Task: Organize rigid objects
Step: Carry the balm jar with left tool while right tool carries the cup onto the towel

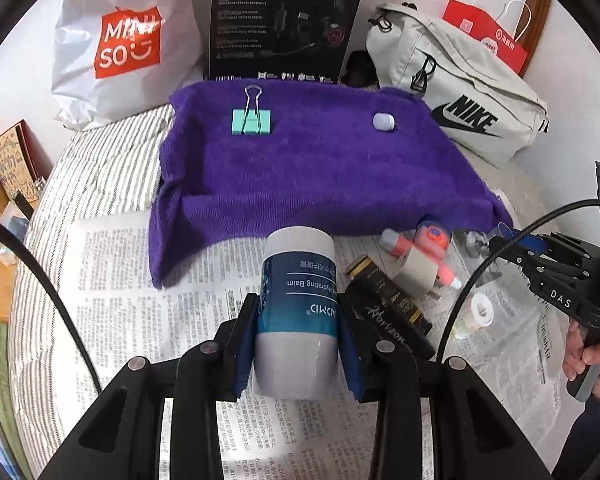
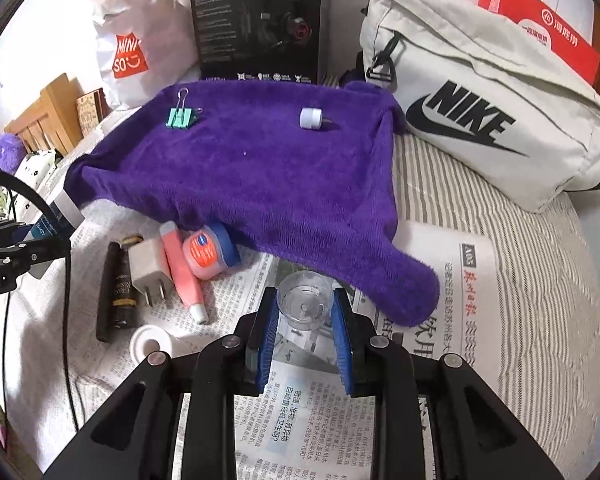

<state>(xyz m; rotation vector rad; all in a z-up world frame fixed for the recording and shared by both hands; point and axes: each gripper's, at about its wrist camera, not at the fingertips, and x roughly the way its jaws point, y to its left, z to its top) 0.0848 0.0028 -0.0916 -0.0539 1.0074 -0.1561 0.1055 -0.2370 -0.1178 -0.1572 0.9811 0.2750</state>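
Step in hand, as I read it: carry-and-place, both hands loaded, moving items from the newspaper pile to the towel.

Left gripper (image 1: 298,344) is clamped on the balm jar (image 1: 298,304): blue pads press both sides of its lower body, and the jar pokes forward past the fingertips. The jar is a white cylinder with a teal label band whose print reads upside down; it looks hard, smooth, slightly glossy. Likely slippery if the grip loosens.

Right gripper (image 2: 305,332) pinches a clear cap (image 2: 306,300) between its tips, jaws narrow. The cap is small, transparent, round, open face toward the camera, over the newspaper (image 2: 308,420).

Just ahead-left of the right gripper lies the unsorted pile: tape roll (image 2: 150,344), black tube (image 2: 116,288), charger plug (image 2: 150,268), pink tube (image 2: 182,272), red tin (image 2: 210,250).

Ahead of both grippers is the purple towel (image 1: 320,172), and at its far edge a green clip (image 1: 252,120) and a small white cap (image 1: 384,121), well apart.

Next move probably calls for reaching forward over the towel, setting the jar down upright in the free stretch between clip and cap, then opening. The towel is soft and uneven, so the jar may tip.
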